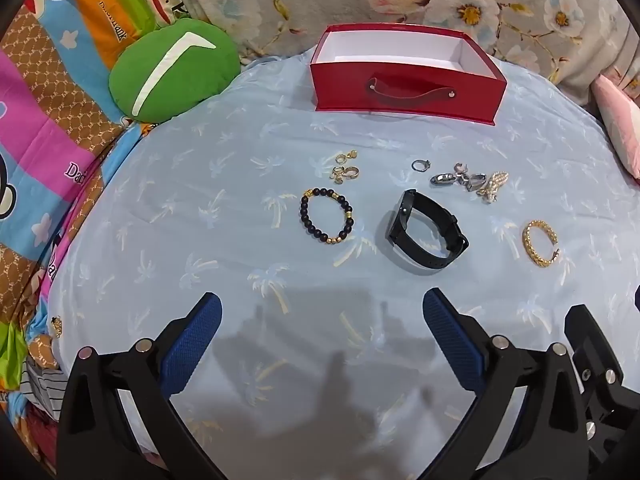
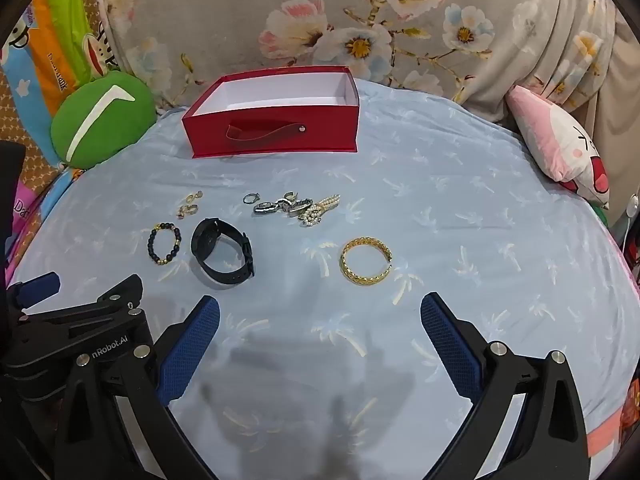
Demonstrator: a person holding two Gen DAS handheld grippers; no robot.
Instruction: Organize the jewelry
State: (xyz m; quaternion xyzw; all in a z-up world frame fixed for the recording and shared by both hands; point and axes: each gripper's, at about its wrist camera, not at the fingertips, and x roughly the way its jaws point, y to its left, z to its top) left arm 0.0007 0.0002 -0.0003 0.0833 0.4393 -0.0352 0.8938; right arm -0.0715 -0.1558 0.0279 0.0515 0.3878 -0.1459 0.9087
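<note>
My two wrist cameras look steeply down at the bed (image 1: pixel 160 240) from close above, facing twelve o'clock; both share the red box (image 1: pixel 404 92) and scattered jewelry.

One red box (image 1: pixel 406 92) stands open on the bed (image 1: pixel 200 240), and in front of it lie one black watch (image 1: pixel 426 234), one bracelet of dark and gold beads (image 1: pixel 327 215) and one gold bangle (image 1: pixel 540 243). There is one small cluster of gold earrings (image 1: pixel 345 168), too small to count surely, one lone silver ring (image 1: pixel 420 165), one heap of silver pieces (image 1: pixel 460 178) and one pearl piece (image 1: pixel 493 188). Two cushions lie at the edges, one green (image 1: pixel 172 70) and one pink (image 2: pixel 560 144).
</note>
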